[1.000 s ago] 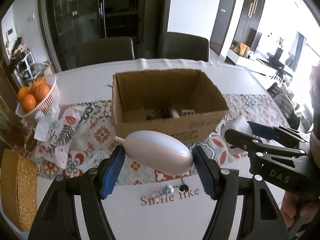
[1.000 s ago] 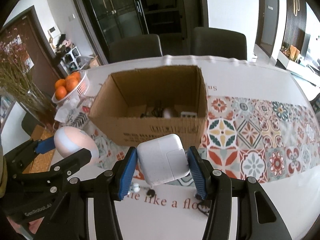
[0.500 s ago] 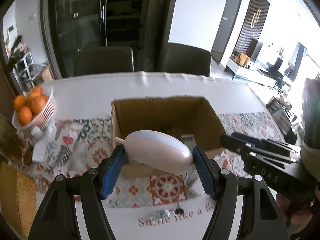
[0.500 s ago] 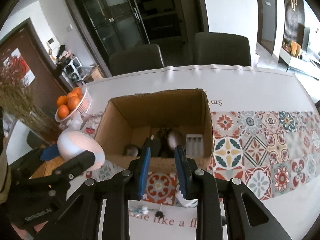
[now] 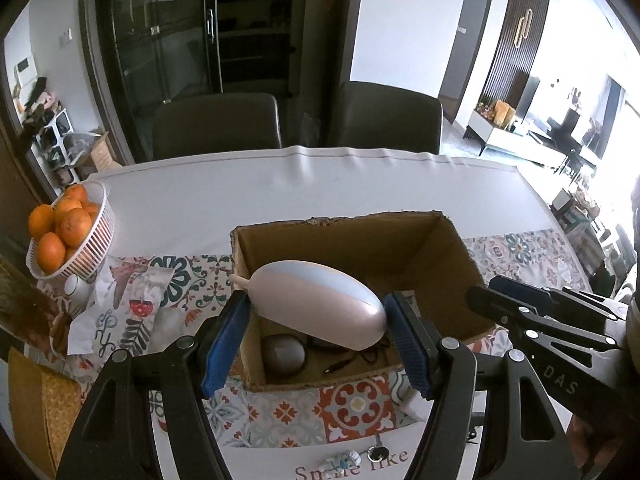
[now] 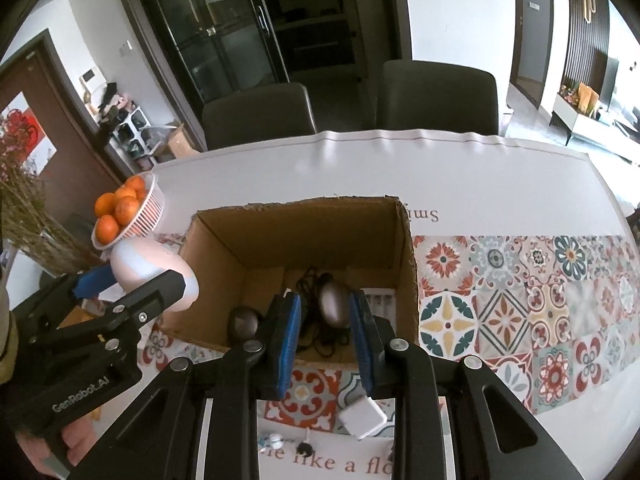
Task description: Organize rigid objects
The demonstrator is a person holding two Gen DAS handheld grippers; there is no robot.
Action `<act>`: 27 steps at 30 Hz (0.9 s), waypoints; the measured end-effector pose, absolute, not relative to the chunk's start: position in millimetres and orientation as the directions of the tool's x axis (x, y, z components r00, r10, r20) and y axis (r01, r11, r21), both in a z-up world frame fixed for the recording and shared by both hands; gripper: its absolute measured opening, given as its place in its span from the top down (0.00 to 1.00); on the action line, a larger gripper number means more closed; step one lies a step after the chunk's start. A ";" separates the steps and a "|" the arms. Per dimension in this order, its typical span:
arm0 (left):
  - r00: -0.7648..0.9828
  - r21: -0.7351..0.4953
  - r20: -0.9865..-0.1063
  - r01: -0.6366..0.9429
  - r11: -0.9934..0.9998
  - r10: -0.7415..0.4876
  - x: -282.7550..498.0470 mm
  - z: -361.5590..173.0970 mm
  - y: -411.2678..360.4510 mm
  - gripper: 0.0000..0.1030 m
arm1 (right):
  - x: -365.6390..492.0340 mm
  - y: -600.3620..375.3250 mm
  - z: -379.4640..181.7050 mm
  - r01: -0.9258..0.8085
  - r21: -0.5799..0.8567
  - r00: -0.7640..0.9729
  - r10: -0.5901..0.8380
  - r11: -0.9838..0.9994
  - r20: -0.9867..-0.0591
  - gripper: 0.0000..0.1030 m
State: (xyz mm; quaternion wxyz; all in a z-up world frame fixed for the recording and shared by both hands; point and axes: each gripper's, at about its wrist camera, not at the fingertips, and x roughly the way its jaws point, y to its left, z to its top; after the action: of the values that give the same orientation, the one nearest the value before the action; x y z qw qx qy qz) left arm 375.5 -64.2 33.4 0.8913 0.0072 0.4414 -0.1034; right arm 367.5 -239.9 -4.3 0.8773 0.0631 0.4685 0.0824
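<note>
My left gripper (image 5: 318, 340) is shut on a white egg-shaped device (image 5: 318, 310) and holds it above the front left of the open cardboard box (image 5: 460, 256). It also shows in the right wrist view (image 6: 148, 272). My right gripper (image 6: 324, 344) is empty, its jaws a small gap apart, raised over the box's front edge (image 6: 224, 344). The white square charger (image 6: 362, 418) lies on the table in front of the box, below my right gripper. Inside the box are two dark oval objects (image 6: 334, 304), black cables and a white tray.
A white basket of oranges (image 5: 68, 236) stands at the left with crumpled patterned cloth (image 5: 120, 308) beside it. A patterned runner (image 6: 540, 300) crosses the table. Small bits (image 5: 376, 454) lie near the printed text. Two chairs stand behind the table.
My right gripper has lost the white charger, which now lies on the table, and its jaws have narrowed. Both grippers have risen and moved over the box; the left still holds the device.
</note>
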 end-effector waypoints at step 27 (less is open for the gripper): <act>0.604 0.008 -0.789 0.195 0.981 -0.114 366.8 25.9 -75.5 0.31 | 366.6 -251.5 -25.7 -0.060 0.177 0.516 0.182 0.982 -0.837 0.70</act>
State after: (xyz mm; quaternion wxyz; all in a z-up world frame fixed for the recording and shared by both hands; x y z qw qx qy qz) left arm 366.8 -75.5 25.9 0.8944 0.0465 0.4363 -0.0864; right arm 366.6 -251.5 -25.7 0.8683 0.0630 0.4870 0.0697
